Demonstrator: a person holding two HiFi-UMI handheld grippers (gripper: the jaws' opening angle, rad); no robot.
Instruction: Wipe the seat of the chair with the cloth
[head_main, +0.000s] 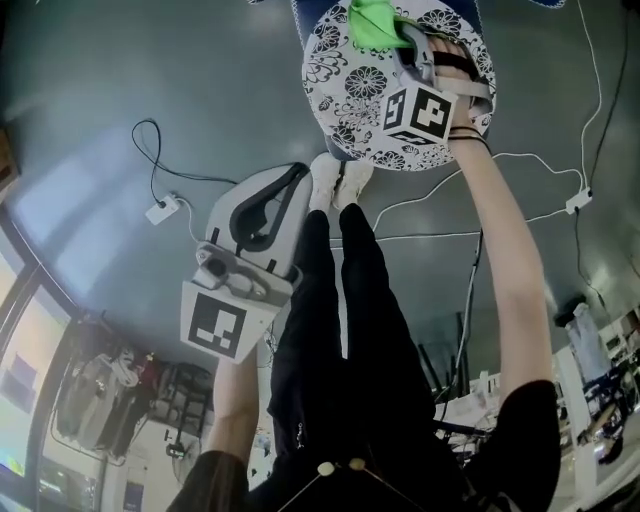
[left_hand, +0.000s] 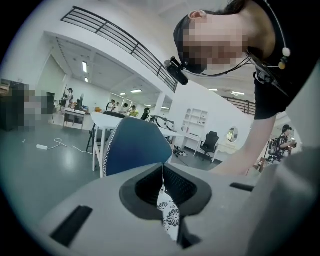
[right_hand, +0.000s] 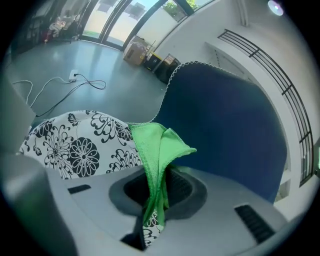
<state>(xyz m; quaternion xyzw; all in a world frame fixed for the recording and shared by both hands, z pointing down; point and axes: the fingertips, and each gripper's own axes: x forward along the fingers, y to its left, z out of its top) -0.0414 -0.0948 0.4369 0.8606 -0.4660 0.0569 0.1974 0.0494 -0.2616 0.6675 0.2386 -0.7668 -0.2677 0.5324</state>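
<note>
A grey floor (head_main: 90, 110) spreads under the floral seat (head_main: 345, 85) (black flowers on white). Over its far edge, by the blue backrest (right_hand: 225, 125), the right gripper (right_hand: 156, 192) pinches the green cloth (right_hand: 156, 147). The left gripper (left_hand: 163, 187) hangs well apart from the seat, its jaws pressed together with nothing between them.

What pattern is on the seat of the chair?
The seat is white with black flower prints; the right gripper view shows it best.

I see a glossy grey floor (head_main: 90, 90), white cables (head_main: 520, 155) trailing at upper right. Left gripper view: white wall (left_hand: 200, 100) at centre, balcony railing (left_hand: 120, 41) upper left, ceiling strip lights (left_hand: 84, 66).
</note>
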